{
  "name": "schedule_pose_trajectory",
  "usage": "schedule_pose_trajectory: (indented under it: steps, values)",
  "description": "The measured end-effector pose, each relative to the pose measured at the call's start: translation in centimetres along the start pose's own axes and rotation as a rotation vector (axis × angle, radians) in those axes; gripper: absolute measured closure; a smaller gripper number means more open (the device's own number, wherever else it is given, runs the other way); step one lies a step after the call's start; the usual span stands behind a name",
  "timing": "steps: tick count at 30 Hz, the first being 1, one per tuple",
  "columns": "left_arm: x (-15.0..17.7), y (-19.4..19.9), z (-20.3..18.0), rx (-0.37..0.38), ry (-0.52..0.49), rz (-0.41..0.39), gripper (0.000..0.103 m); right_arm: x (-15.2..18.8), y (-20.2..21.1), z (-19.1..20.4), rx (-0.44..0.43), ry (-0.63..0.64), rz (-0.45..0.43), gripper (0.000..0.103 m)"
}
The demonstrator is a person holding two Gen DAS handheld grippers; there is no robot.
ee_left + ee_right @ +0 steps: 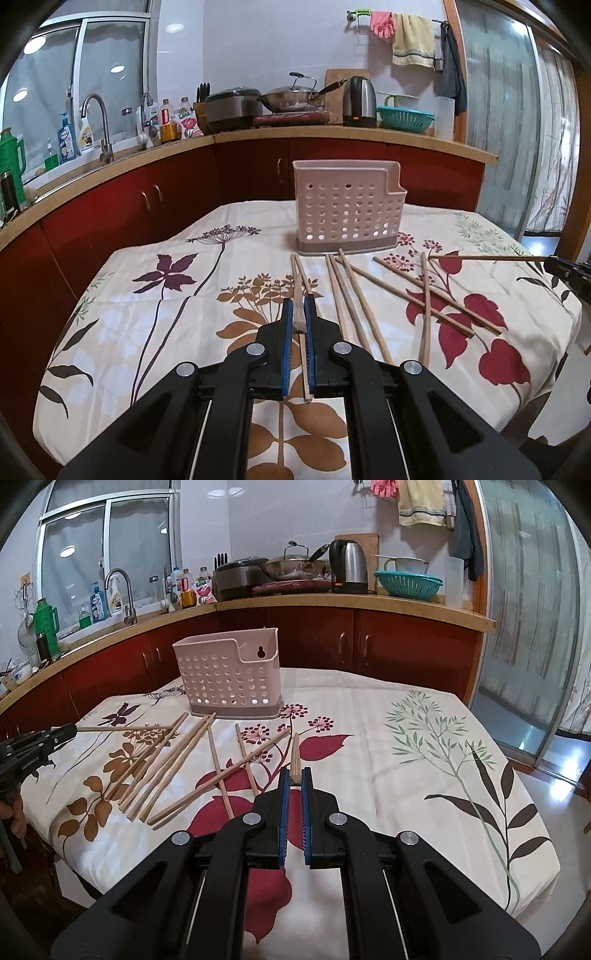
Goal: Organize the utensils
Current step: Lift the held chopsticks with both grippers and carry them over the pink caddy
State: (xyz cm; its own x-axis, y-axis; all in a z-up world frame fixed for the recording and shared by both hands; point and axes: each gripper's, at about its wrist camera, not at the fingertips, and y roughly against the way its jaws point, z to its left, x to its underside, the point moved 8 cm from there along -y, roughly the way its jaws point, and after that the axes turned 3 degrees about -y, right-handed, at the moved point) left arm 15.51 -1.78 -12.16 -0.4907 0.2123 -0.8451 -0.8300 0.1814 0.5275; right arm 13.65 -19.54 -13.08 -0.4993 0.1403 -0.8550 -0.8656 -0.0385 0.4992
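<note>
A pink perforated utensil holder (347, 206) (229, 675) stands upright at the far side of the table. Several wooden chopsticks (354, 295) (177, 760) lie scattered on the floral cloth in front of it. My left gripper (299, 301) (70, 730) is shut on one chopstick (296, 288) (125, 728), lifted above the cloth and pointing toward the holder. My right gripper (294, 771) (550, 260) is shut on another chopstick (295, 749) (480, 257), also held off the table. One more chopstick (305, 369) lies on the cloth under the left jaws.
The table's floral cloth (424, 775) is bare on the right half. Behind it runs a kitchen counter (332, 131) with red cabinets, a sink tap (98, 122), a kettle (360, 99), a wok and a teal colander (404, 118). A glass door (528, 627) stands at the right.
</note>
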Motion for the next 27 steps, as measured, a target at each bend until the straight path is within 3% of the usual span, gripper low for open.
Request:
schedule_pose_trajectory:
  steps: [18, 27]
  values:
    - [-1.6, 1.1, 0.7, -0.004, 0.024, -0.040, 0.096, -3.0, 1.4, 1.0, -0.024, 0.005, -0.068, 0.097]
    - [-4.5, 0.1, 1.7, -0.012, 0.005, -0.063, 0.096, -6.0, 0.2, 0.9, -0.029, 0.001, -0.075, 0.097]
